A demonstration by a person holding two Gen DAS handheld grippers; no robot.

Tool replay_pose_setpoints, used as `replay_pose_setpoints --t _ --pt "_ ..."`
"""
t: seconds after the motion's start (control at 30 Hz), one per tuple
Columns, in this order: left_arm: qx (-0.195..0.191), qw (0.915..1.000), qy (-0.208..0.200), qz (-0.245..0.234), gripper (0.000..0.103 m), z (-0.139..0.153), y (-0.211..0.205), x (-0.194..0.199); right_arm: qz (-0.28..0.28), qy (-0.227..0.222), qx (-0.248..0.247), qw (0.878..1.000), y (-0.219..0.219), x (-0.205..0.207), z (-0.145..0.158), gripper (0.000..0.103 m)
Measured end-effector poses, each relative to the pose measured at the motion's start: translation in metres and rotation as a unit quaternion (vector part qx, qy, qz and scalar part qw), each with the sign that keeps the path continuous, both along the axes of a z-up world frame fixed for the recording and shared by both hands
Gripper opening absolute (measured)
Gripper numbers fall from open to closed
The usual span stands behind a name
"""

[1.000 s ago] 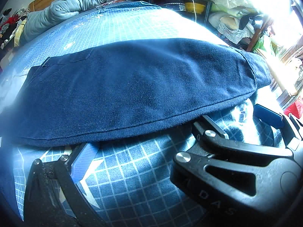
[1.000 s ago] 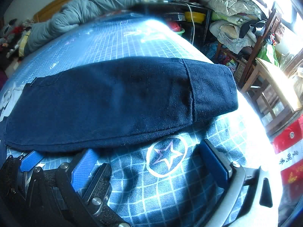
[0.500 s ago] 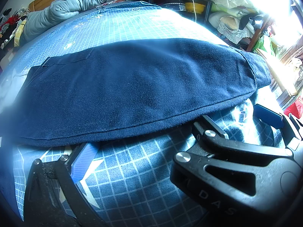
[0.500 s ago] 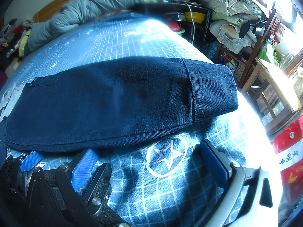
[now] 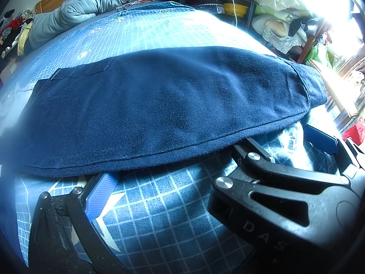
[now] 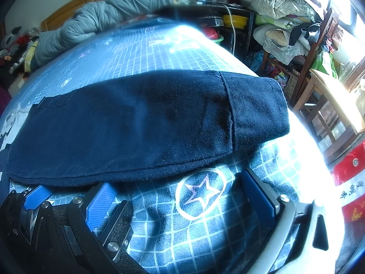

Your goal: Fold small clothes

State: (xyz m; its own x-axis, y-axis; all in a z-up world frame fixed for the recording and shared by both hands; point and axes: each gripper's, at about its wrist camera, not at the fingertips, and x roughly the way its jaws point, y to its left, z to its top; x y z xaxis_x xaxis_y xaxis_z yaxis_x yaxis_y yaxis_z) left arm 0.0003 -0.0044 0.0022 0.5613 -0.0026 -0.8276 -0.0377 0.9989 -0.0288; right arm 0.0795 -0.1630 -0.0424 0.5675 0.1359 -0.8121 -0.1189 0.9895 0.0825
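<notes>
A dark navy garment (image 5: 164,105) lies flat and folded lengthwise across the blue grid-pattern bedsheet (image 5: 173,214). Its wide hem band (image 6: 255,109) points right. My left gripper (image 5: 178,178) stands open at the garment's near edge, and its left blue pad (image 5: 100,194) touches the hem. Black finger hardware (image 5: 285,196) crowds the lower right of the left wrist view. My right gripper (image 6: 178,196) is open just short of the near edge, over a star print (image 6: 200,194), with nothing between its blue pads (image 6: 100,203).
A grey duvet (image 6: 95,25) is bunched at the far end of the bed. On the right stand a dark shelf with a yellow bowl (image 6: 235,19), piled bedding (image 6: 278,6) and a wooden chair (image 6: 319,73) beyond the bed's edge. A pale cloth (image 6: 9,123) lies at the left.
</notes>
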Motion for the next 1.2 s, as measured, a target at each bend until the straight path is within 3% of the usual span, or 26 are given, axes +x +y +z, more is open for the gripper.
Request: replay_pose_setpoints --t 0.23,0.3,0.37,0.47,0.57,0.63,0.7,0.73,0.8,0.87,0.97,1.0,1.07,1.1,1.13,1.2 --pt "0.001 1.0 0.007 -0.003 0.103 -0.001 0.003 0.002 -0.001 0.001 -0.001 1.0 0.004 0.005 -0.002 0.103" --pt "-0.004 0.9986 0.033 -0.04 0.103 0.001 0.005 0.005 0.0 0.003 -0.001 1.0 0.003 0.006 -0.002 0.103" --pt "-0.024 0.9904 0.075 -0.114 0.103 0.004 0.015 0.001 0.002 0.005 -0.01 1.0 0.007 0.005 -0.002 0.103" --pt "-0.03 0.978 0.096 -0.183 0.103 0.006 0.029 -0.023 0.01 0.014 -0.024 1.0 0.011 0.003 0.0 0.103" --pt "-0.037 0.9664 0.122 -0.223 0.103 0.008 0.045 -0.056 0.015 0.037 -0.028 0.999 0.012 -0.001 0.002 0.103" --pt "-0.052 0.9655 0.123 -0.224 0.103 0.013 0.065 -0.077 0.014 0.057 -0.018 0.998 0.011 -0.015 0.007 0.103" --pt "-0.074 0.968 0.121 -0.207 0.103 0.021 0.087 -0.093 0.023 0.069 -0.009 0.997 0.009 -0.036 0.012 0.103" --pt "-0.107 0.97 0.111 -0.188 0.103 0.031 0.109 -0.105 0.024 0.07 -0.004 0.997 0.008 -0.046 0.014 0.103" --pt "-0.139 0.9744 0.091 -0.151 0.103 0.047 0.141 -0.119 0.025 0.072 0.018 0.997 0.004 -0.069 0.016 0.103" --pt "-0.157 0.9798 0.045 -0.116 0.103 0.077 0.183 -0.137 0.026 0.065 0.038 0.997 -0.001 -0.082 0.022 0.103" --pt "-0.169 0.9838 -0.029 -0.054 0.103 0.127 0.252 -0.161 0.017 0.036 0.118 0.992 -0.019 -0.087 0.044 0.097" --pt "-0.164 0.9844 -0.055 -0.032 0.103 0.142 0.275 -0.163 0.009 0.026 0.141 0.99 -0.026 -0.083 0.051 0.097" --pt "-0.114 0.9847 -0.127 0.035 0.103 0.176 0.325 -0.173 -0.02 0.008 0.202 0.979 -0.048 -0.066 0.06 0.097" --pt "-0.097 0.9836 -0.143 0.054 0.103 0.184 0.338 -0.167 -0.038 0.007 0.232 0.972 -0.06 -0.054 0.059 0.097" --pt "-0.072 0.9792 -0.169 0.086 0.103 0.197 0.357 -0.171 -0.063 0.011 0.263 0.963 -0.073 -0.04 0.054 0.097" --pt "-0.036 0.9625 -0.222 0.152 0.103 0.211 0.384 -0.18 -0.11 0.035 0.295 0.948 -0.091 -0.019 0.036 0.078"
